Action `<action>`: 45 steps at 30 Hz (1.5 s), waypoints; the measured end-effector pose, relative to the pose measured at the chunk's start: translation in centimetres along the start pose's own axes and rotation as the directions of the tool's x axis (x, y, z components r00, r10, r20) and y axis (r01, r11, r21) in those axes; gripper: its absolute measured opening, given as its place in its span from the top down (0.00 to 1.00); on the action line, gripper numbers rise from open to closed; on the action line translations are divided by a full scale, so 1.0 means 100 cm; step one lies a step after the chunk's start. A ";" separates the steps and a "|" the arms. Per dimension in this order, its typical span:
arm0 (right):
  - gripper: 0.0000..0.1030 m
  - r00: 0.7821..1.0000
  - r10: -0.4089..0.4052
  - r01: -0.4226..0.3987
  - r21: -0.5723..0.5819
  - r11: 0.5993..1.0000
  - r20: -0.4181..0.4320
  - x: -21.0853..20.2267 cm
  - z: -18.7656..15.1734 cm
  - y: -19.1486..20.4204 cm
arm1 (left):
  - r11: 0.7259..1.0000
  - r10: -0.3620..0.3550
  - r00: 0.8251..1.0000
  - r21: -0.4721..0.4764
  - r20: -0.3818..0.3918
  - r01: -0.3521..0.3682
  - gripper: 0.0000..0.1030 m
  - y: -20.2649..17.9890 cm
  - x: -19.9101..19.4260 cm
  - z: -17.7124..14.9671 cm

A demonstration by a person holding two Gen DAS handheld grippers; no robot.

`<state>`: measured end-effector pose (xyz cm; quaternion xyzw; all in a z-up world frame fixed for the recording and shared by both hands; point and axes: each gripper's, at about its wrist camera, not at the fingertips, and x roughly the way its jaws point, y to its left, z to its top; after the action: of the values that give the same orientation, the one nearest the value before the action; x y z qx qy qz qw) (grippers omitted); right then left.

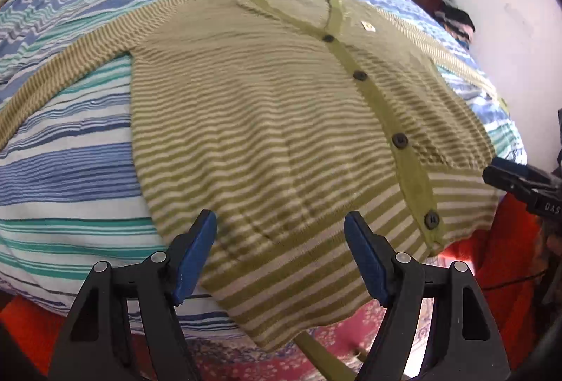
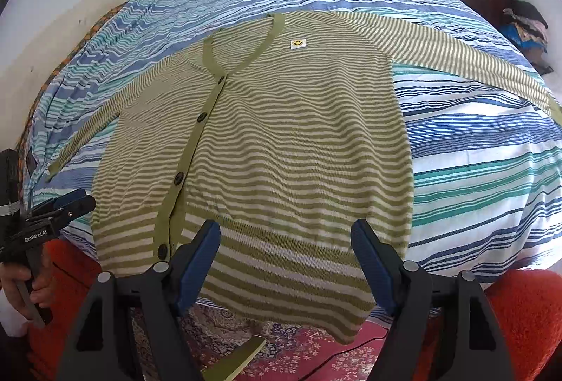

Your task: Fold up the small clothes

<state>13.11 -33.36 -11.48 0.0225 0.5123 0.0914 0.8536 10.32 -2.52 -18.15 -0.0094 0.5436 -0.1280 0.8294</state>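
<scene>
Yellow smiley patch (image 2: pixel 297 43), right-wrist view.

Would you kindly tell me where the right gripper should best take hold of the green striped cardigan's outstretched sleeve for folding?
Probably at the cuff end of the right-hand sleeve of the green striped knit cardigan, approaching from the outer side. It lies flat and straight on the blue striped bedspread, apart from the body. The right gripper is open over the hem.

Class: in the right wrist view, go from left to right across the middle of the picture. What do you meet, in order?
The other claw → cardigan's left sleeve → green button band → striped cardigan body → bare striped bedspread.
</scene>
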 end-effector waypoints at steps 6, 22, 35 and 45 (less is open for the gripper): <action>0.22 0.980 -0.057 0.055 -0.015 0.998 -0.192 0.048 -0.028 -0.009 | 0.993 0.079 0.994 0.096 -0.073 -0.072 0.27 -0.019 0.015 -0.031; 0.18 0.975 -0.091 0.081 0.058 0.995 0.203 -0.043 -0.026 -0.017 | 0.970 0.225 0.934 -0.151 0.278 -0.188 0.11 0.020 -0.081 -0.036; 0.18 0.987 -0.083 0.063 0.144 0.988 0.135 -0.019 -0.024 -0.034 | 0.906 0.328 0.927 -0.337 0.182 -0.255 0.11 0.071 -0.050 -0.040; 0.18 0.988 -0.077 0.057 0.147 0.987 0.134 -0.014 -0.025 -0.032 | 0.913 0.339 0.926 -0.294 0.168 -0.282 0.11 0.065 -0.043 -0.037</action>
<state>10.69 -36.88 -11.83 0.0729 0.4572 0.0240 0.8861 6.68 5.16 -16.81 -0.0471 0.4573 0.0817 0.8843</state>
